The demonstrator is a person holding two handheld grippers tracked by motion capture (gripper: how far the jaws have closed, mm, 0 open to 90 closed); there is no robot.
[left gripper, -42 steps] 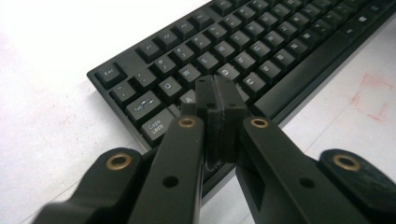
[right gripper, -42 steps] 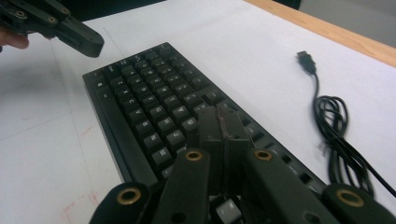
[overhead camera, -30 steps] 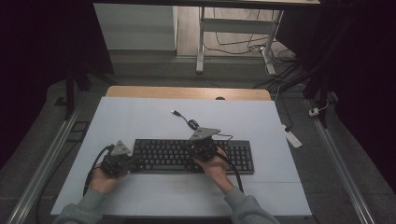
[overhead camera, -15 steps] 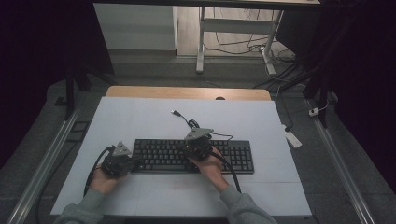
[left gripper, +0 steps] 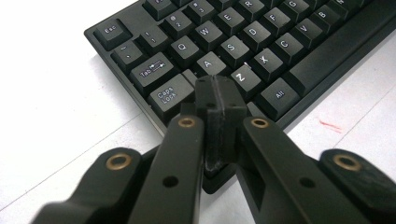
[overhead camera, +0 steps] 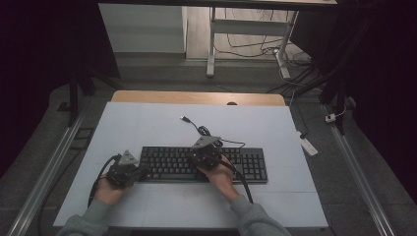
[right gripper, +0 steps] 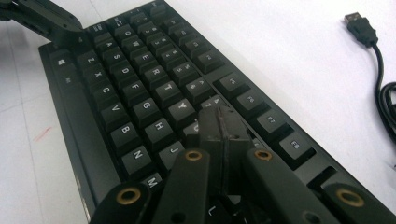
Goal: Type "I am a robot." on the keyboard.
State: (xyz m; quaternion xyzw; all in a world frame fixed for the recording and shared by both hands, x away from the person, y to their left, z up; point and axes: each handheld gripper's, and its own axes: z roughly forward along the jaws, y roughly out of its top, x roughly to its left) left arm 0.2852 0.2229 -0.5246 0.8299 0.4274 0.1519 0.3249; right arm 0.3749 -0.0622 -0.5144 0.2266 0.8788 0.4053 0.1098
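A black keyboard [overhead camera: 204, 164] lies on a white table [overhead camera: 147, 123], near the person's edge. Its long axis runs left to right across the table, with the letter rows facing the person. From its far edge a thin black cable [overhead camera: 206, 132] curls away and ends in a USB plug [overhead camera: 185, 119] lying loose on the table.

The left gripper [overhead camera: 132, 173] sits at the keyboard's left end. In the left gripper view its two black jaws are pressed together with nothing between them, tips [left gripper: 219, 93] over the keys just below A and beside Caps Lock. Whether the tips touch a key cannot be told.

The right gripper [overhead camera: 204, 155] is over the middle of the keyboard. In the right gripper view its jaws are likewise closed and empty, tips [right gripper: 219, 123] above the keys around U and J; they hide the keys beneath, so contact is unclear. The left gripper [right gripper: 51, 21] shows at the top left corner there, partly cut off.

The keys are matt black plastic, square with rounded tops and white legends. The jaws are matt black bars with brass-coloured rivets. A faint red mark [left gripper: 330, 125] sits on the table beside the keyboard. In the high view the key legends are too small to read, and the room beyond the table is dark.
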